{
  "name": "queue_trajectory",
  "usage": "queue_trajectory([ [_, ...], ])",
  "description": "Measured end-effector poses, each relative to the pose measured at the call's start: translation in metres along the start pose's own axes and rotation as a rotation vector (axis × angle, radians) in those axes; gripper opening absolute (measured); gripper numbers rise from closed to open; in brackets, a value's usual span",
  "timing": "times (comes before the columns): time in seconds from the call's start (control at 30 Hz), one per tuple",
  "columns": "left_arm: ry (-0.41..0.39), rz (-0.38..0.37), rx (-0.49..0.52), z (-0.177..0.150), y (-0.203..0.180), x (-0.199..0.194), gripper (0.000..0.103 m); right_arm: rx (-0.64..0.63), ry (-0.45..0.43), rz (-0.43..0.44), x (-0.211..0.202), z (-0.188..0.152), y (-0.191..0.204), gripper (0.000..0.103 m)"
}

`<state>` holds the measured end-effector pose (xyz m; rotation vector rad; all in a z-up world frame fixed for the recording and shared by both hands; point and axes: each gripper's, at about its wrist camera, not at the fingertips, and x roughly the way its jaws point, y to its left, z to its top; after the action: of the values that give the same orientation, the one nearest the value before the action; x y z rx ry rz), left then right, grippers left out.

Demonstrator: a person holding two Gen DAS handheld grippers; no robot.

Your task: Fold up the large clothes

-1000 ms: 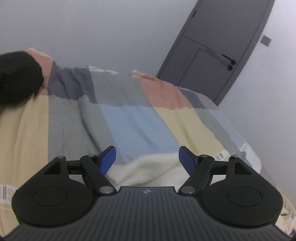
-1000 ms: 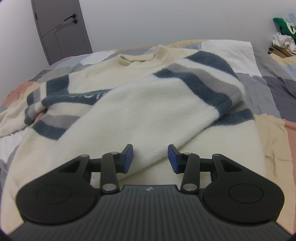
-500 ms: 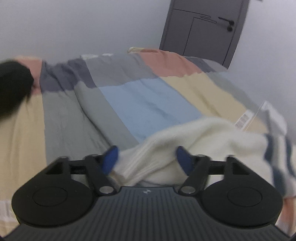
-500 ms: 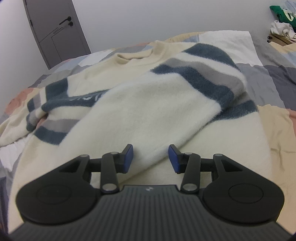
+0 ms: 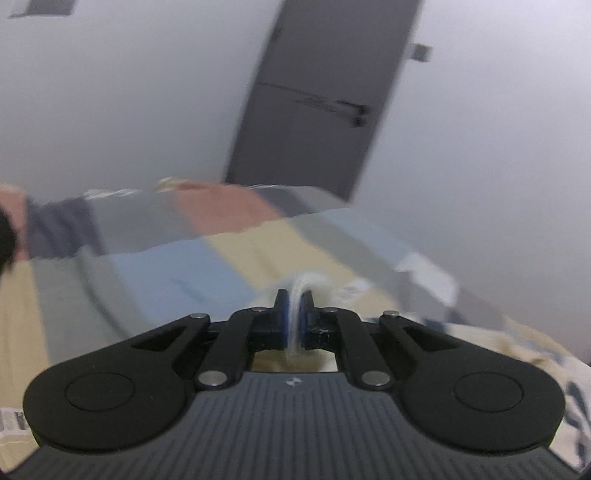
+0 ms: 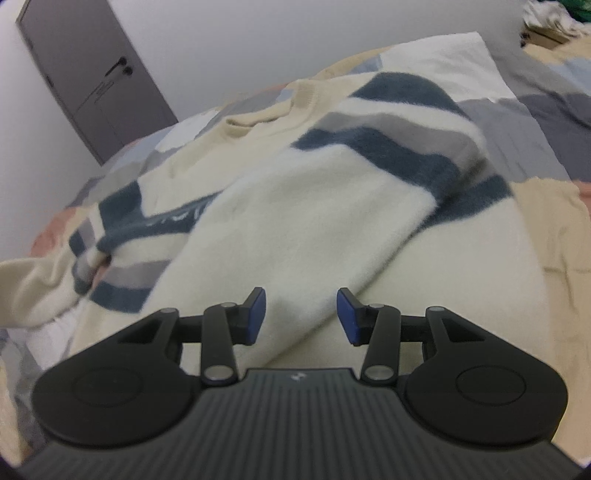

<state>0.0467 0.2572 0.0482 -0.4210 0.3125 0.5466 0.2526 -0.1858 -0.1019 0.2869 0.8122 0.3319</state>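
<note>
Through the left wrist camera, the left gripper (image 5: 294, 308) had just closed its jaws, and they pinched a thin fold of cream knit from the sweater (image 5: 304, 286). The frame was smeared, so which edge was caught could only be guessed; it looked like a hem or cuff. Beyond it lay the patchwork bedspread (image 5: 155, 266) and one grey door (image 5: 317, 99).

Through the right wrist camera, the right gripper (image 6: 301, 314) hung over the sweater (image 6: 295, 221) with its jaws spread, the blue pads clear of the cloth and gripping nothing. The sweater lay across the bed, collar toward the far side, one striped sleeve already laid over the body. A heap of other clothes (image 6: 550, 16) sat at the far right corner.

The step in hand seemed to be the lifting of a caught edge to fold it across. The next move probably called for carrying that edge over the body while the right gripper steadied or took another edge.

Count: one sweater, two grippers, one door, one bedspread.
</note>
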Motion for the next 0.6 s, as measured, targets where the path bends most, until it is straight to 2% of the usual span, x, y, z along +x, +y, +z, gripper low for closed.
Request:
queue_trajectory([
  [0.07,0.030,-0.089,0.038,0.003,-0.030,-0.013,0.007,-0.001,-0.012,-0.002,-0.007,0.000,-0.001,0.046],
  [0.27,0.058,-0.261,0.133,0.016,-0.128,-0.063,0.006,0.036,-0.054,0.054,-0.030,0.004,-0.004,0.046],
  [0.47,0.058,-0.488,0.142,0.027,-0.227,-0.111,0.006,0.036,-0.115,0.087,-0.059,0.008,-0.011,0.046],
  [0.53,0.059,-0.579,0.148,0.021,-0.264,-0.124,0.006,0.066,-0.141,0.114,-0.067,0.012,-0.018,0.046],
  [0.6,0.095,-0.650,0.152,0.009,-0.302,-0.132,0.006,0.109,-0.166,0.120,-0.076,0.015,-0.030,0.046],
])
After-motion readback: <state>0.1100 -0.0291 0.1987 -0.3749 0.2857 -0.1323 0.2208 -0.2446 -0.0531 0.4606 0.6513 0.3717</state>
